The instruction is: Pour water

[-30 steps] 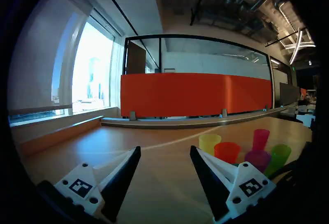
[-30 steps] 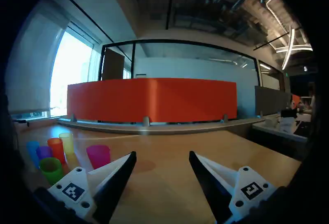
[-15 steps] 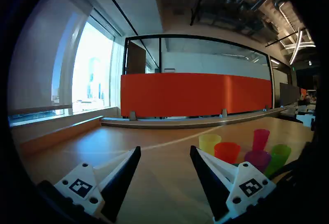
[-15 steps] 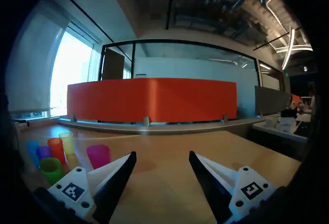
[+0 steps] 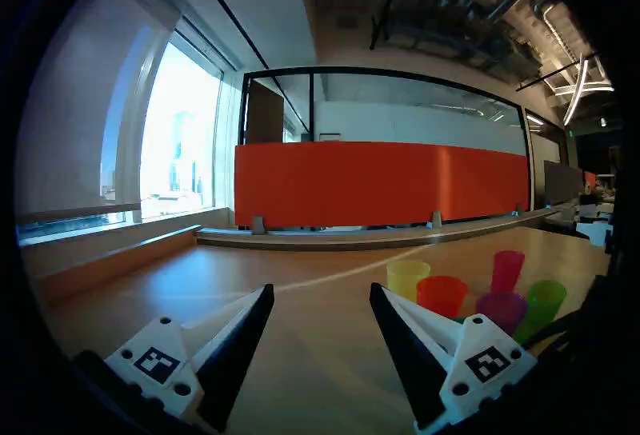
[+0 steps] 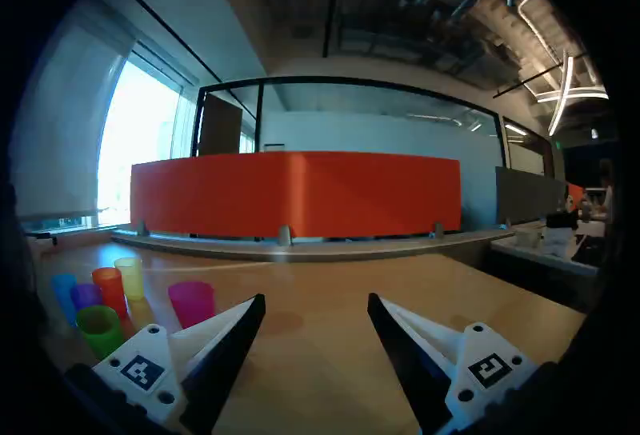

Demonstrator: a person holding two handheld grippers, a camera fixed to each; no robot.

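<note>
The left gripper (image 5: pixel 320 287) is held low over the desk (image 5: pixel 320 363), its fingers apart and empty. The right gripper (image 6: pixel 316 299) is held likewise, spread on nothing. A cluster of coloured cups (image 5: pixel 442 295) is seen standing upright on the desk between them, well short of its far edge, where an orange partition (image 5: pixel 376 183) is mounted.
</note>
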